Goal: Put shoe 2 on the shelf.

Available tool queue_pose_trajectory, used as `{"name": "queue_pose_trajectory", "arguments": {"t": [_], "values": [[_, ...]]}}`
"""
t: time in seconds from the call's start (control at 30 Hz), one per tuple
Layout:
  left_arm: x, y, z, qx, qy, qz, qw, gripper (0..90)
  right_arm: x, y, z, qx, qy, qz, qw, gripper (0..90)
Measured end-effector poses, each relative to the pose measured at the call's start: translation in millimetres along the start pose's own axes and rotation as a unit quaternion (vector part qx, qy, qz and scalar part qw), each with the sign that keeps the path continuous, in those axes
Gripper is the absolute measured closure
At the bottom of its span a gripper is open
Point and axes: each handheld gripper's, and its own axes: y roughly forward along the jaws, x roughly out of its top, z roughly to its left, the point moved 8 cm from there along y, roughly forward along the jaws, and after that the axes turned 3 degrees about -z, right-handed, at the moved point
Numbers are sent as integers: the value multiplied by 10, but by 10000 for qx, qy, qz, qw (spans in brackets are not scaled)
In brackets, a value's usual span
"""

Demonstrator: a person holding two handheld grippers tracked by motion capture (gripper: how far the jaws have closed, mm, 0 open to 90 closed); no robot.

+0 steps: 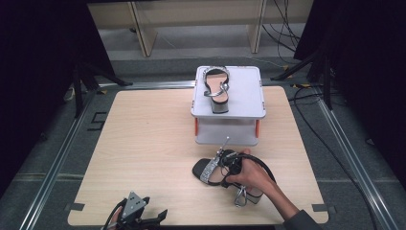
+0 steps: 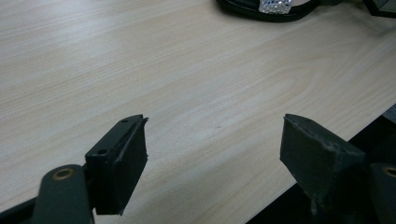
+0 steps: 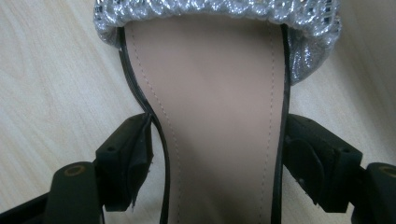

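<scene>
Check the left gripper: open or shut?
Open. In the left gripper view the left gripper has its two black jaws set wide apart, with bare wooden table showing between them and nothing held.

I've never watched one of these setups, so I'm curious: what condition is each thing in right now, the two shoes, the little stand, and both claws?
Sandal on the table: lying flat, sole gripped at both sides.
Sandal on the stand: upright on the top shelf, untouched.
White stand: upright at the table's far edge, lower shelf bare.
Right claw: shut on the sandal on the table.
Left claw: open, holding nothing, near the table's front edge.
</scene>
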Motion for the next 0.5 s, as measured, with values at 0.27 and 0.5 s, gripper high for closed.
{"name": "queue_pose_trajectory", "arguments": {"t": [0.27,0.5], "values": [[-13,-6,29,93,133,94,9998,225,-38,45,5,-64,-134,48,9999,244],[7,-10,-2,21,-17,-20,10000,224,-100,43,2,-191,-216,125,9995,325]]}}
